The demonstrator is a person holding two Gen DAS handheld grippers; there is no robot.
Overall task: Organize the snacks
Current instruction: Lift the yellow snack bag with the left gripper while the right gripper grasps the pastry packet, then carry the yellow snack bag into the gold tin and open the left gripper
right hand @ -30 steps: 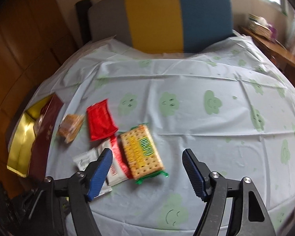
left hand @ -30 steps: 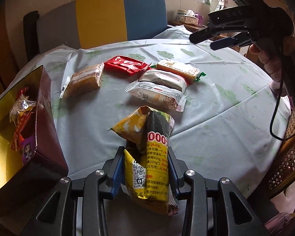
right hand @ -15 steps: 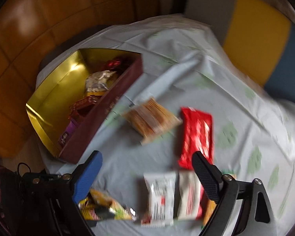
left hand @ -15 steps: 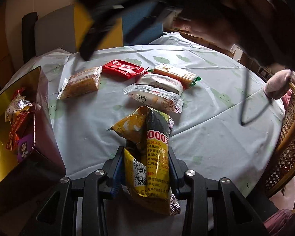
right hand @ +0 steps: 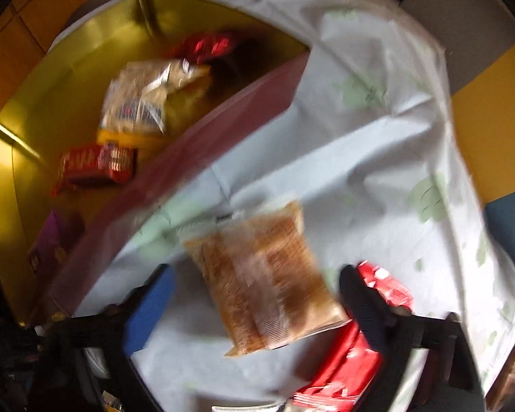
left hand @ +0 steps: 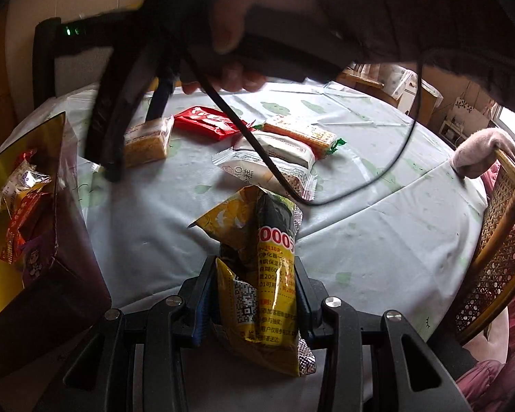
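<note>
My left gripper [left hand: 254, 295] is shut on a yellow and black snack bag [left hand: 264, 274] held above the table near its front edge. My right gripper [right hand: 254, 305] is open, its blue and black fingers either side of a clear-wrapped brown cake [right hand: 264, 278] lying on the pale tablecloth; the same cake [left hand: 147, 139] shows in the left wrist view with the right gripper [left hand: 134, 144] over it. A red packet [right hand: 350, 353] lies beside it. The maroon box with gold lining [right hand: 202, 144] holds several snacks and stands at the table's left [left hand: 51, 226].
A red packet [left hand: 209, 123], two white packets [left hand: 278, 151] and an orange cracker pack [left hand: 302, 130] lie mid-table. The right gripper's cable [left hand: 377, 171] hangs over them. A wicker chair [left hand: 498, 250] stands right; a grey, yellow and blue chair [right hand: 491, 79] is behind.
My right gripper has swung left across the table and lowered over the brown cake, fingers still open. My left gripper has stayed in place holding the bag.
</note>
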